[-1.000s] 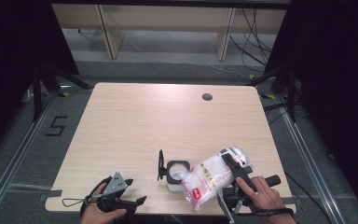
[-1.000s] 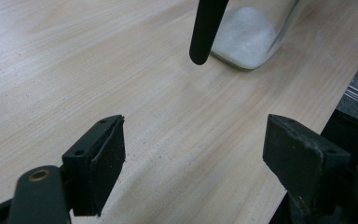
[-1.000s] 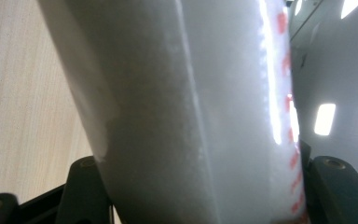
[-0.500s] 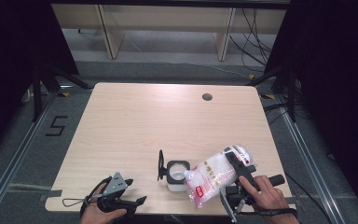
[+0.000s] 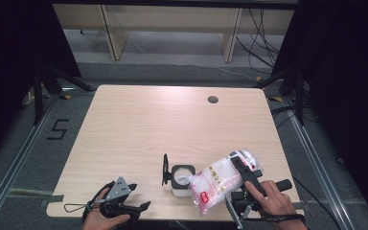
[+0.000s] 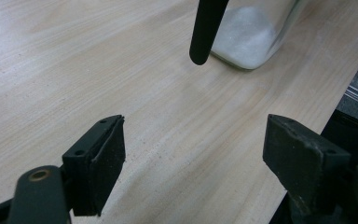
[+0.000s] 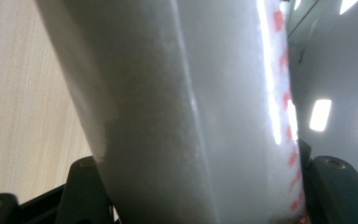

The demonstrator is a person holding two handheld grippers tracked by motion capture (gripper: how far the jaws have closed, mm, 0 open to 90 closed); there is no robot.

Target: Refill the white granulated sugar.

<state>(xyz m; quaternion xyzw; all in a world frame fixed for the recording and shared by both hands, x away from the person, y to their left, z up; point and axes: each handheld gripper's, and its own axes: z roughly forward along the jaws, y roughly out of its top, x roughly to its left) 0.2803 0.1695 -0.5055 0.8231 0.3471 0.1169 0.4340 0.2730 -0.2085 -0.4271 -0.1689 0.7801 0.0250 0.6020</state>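
Right gripper (image 5: 242, 175) clamped on white bag (image 5: 223, 177) (red print along side), bag tilted over glass jar (image 5: 182, 178) near table's (image 5: 172, 124) front edge. Jar's black lid (image 5: 165, 169) stands open. Left gripper (image 5: 141, 208) rests on table, jaws apart, nothing between.

The high view looks down on the whole table (image 5: 172, 124) from above. The left gripper view sits low and close over the wood, sharing the jar (image 6: 251, 35) with it. The right gripper view presses against the bag (image 7: 191, 112).
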